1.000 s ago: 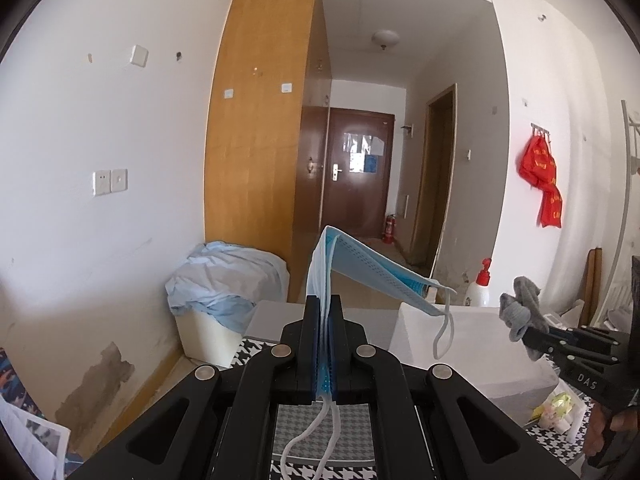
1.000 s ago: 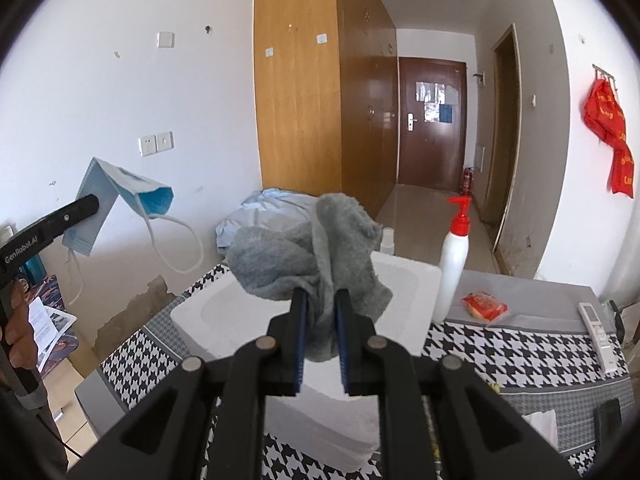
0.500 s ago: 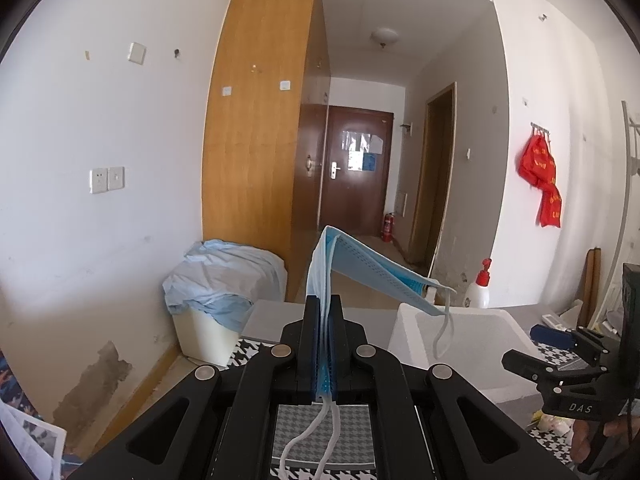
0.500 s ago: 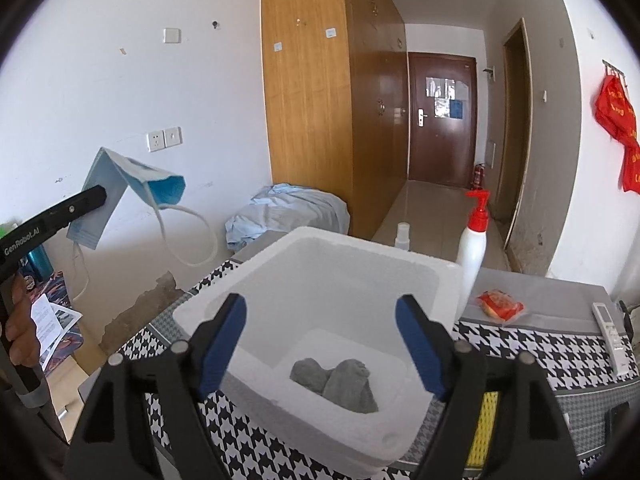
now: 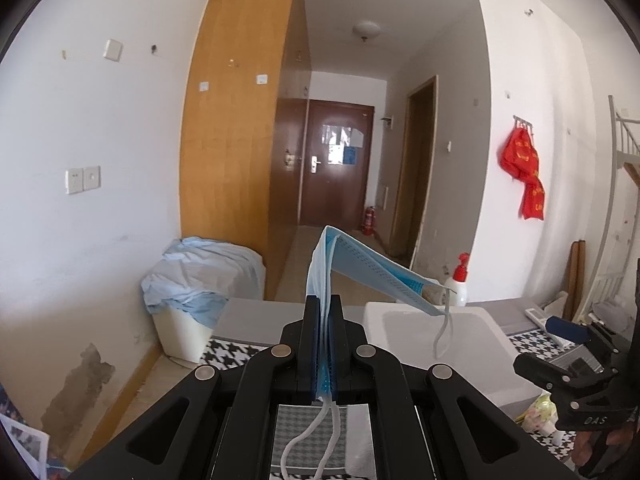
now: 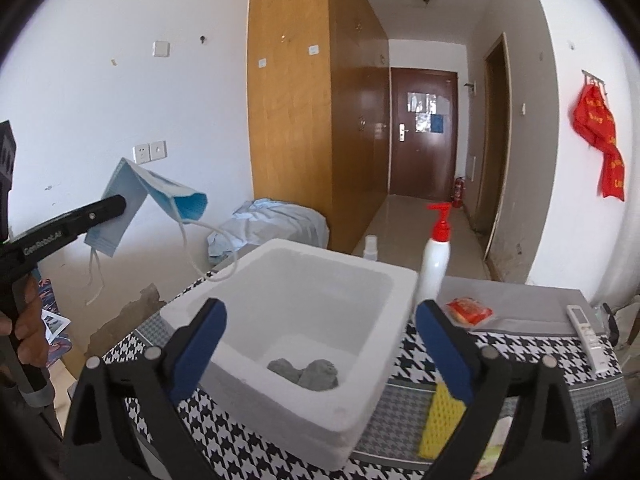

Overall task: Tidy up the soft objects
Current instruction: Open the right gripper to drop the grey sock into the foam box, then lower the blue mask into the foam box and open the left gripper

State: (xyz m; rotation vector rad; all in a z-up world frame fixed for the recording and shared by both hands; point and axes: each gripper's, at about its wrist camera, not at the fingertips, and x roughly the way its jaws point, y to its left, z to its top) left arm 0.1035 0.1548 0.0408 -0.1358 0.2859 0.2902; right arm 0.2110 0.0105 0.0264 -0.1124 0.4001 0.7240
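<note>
My left gripper (image 5: 323,306) is shut on a blue face mask (image 5: 372,272), held in the air left of a white foam box (image 5: 440,344). The mask folds over and its ear loops dangle. In the right wrist view the left gripper (image 6: 116,205) and the mask (image 6: 132,200) show at the left, above the table edge. My right gripper (image 6: 320,320) is open and empty above the near side of the foam box (image 6: 304,264). A grey cloth (image 6: 306,372) lies on the box's floor. In the left wrist view the right gripper (image 5: 560,348) shows at the right.
A white pump bottle with a red top (image 6: 436,252) stands behind the box, beside a small clear bottle (image 6: 370,246). A red packet (image 6: 468,311), a remote (image 6: 588,332) and a yellow sponge (image 6: 440,420) lie on the houndstooth table (image 6: 520,352). A covered bin (image 5: 200,280) stands by the wall.
One second ago my right gripper was shut on the grey cloth above the box. It opened, and the cloth now lies inside the box. The left gripper kept holding the mask.
</note>
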